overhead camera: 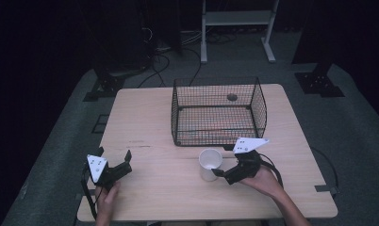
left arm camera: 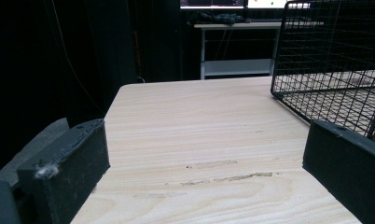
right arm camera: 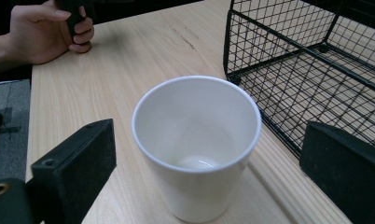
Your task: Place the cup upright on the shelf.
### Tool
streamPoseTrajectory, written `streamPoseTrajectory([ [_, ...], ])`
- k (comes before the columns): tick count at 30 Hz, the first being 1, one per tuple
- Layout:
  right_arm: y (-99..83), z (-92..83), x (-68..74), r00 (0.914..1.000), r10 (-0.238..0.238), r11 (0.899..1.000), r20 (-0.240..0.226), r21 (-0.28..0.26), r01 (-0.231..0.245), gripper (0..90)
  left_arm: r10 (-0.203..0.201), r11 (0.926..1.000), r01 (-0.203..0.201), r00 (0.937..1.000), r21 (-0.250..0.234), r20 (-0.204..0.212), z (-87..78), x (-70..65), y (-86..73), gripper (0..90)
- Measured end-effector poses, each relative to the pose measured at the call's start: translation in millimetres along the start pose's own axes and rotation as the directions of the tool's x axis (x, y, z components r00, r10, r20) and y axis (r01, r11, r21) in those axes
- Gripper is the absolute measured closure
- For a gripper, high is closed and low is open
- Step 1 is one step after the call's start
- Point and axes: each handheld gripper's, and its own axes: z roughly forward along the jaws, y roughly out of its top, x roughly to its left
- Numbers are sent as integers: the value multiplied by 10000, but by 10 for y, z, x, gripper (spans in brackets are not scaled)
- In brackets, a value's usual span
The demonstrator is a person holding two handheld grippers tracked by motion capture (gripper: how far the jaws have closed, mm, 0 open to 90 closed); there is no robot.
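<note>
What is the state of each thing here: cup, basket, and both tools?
White cup: upright, empty, standing on the table, between the right tool's jaws, not gripped.
Wire basket: upright, open on top, empty.
Left tool: open, holding nothing.
Right tool: open around the cup.

We count one white ceramic cup point(overhead camera: 210, 164) and one black wire-mesh basket point(overhead camera: 218, 112) on one pale wooden table point(overhead camera: 145, 127). We also count two black two-jaw grippers: a left gripper point(overhead camera: 115, 156) and a right gripper point(overhead camera: 217, 173).

Wire basket point(overhead camera: 218, 111) on desk point(overhead camera: 145, 127), centre-rear. Cup point(overhead camera: 210, 164) upright just before basket, between right tongs' point(overhead camera: 218, 173) jaws. Left tongs point(overhead camera: 116, 159) well apart, at desk's near-left.
</note>
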Motion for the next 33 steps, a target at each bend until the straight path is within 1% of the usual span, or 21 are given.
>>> streamPoseTrajectory([
  [9, 3, 157, 29, 9997, 17, 9999, -241, 159, -13, 31, -2, 10000, 2, 10000, 1, -2, -1, 1, 0, 0],
  [11, 3, 201, 32, 9998, -51, 9996, -203, 263, 56, 31, 0, 10000, 0, 10000, 1, -2, -1, 0, 0, 0],
  [13, -1, 242, 23, 9997, -15, 9994, -229, 333, 23, 31, 0, 10000, 0, 10000, 2, -2, -1, 0, 0, 0],
  [16, -3, 288, 20, 9996, 21, 9994, -285, 349, -11, 31, -9, 10000, 9, 10000, 5, 2, -1, 2, 0, 0],
  [18, -2, 319, 24, 9997, -46, 9993, -231, 366, 54, 32, -9, 10000, 9, 10000, 6, 4, -1, 2, 0, 0],
  [20, -2, 342, 26, 9996, -54, 9992, -287, 400, 66, 33, -4, 10000, 4, 10000, 2, 7, -1, 2, 0, 0],
  [22, -5, 365, 29, 9997, -80, 9992, -242, 394, 90, 51, -8, 10000, 8, 10000, 1, 7, -1, 2, 0, 0],
  [24, -5, 378, 29, 9995, -23, 9994, -319, 339, 34, 58, -14, 10000, 14, 10000, 4, 9, -1, 3, 0, 0],
  [25, -4, 388, 32, 9996, -81, 9994, -263, 337, 89, 95, -20, 10000, 20, 10000, 2, 7, -1, 3, 0, 0],
  [26, -6, 390, 33, 9995, -77, 9995, -312, 291, 86, 129, -26, 10000, 26, 10000, 4, 4, -1, 4, 0, 0],
  [28, -9, 397, 33, 9995, -75, 9996, -301, 259, 83, 143, -45, 10000, 45, 10000, -4, -2, -1, 5, 0, 0],
  [29, -11, 395, 32, 9996, -86, 9997, -269, 247, 93, 167, -49, 10000, 49, 10000, -8, -5, 0, 5, 0, 0],
  [33, -5, 384, 34, 9999, -62, 9997, -131, 236, 65, 180, -41, 10000, 41, 10000, -10, -4, 0, 5, 0, 0],
])
